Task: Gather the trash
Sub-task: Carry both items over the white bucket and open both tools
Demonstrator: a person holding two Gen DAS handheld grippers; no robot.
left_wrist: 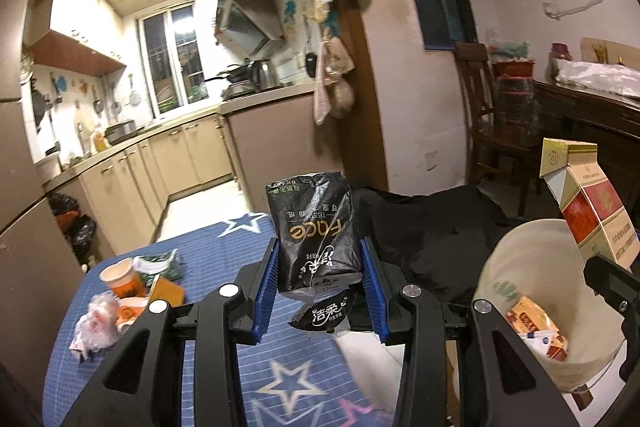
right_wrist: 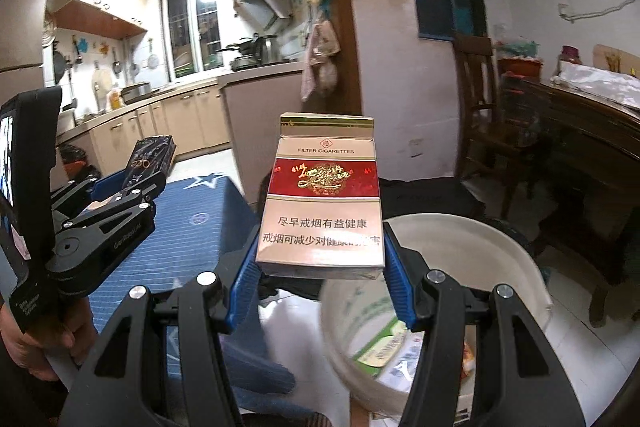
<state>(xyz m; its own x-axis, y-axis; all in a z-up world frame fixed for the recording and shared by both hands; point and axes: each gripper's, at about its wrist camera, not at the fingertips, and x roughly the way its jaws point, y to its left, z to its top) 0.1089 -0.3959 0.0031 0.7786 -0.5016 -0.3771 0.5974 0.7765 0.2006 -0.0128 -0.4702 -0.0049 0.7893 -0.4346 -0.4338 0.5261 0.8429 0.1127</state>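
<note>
Ideally, the black tissue pack [left_wrist: 316,227] clamped in the left gripper [left_wrist: 320,263] and the cigarette box [right_wrist: 322,195] clamped in the right gripper [right_wrist: 320,259] were to be released only once squarely above the white bucket [right_wrist: 460,231].

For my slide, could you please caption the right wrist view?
Right tool carries a cigarette pack toward the white bin; left tool holds a black tissue wrapper.

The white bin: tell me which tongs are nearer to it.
Right. The right tongs, gripping the cigarette pack, hang at the white bin's rim. The left tongs, gripping the black tissue pack, are over the blue table beside it.
</note>
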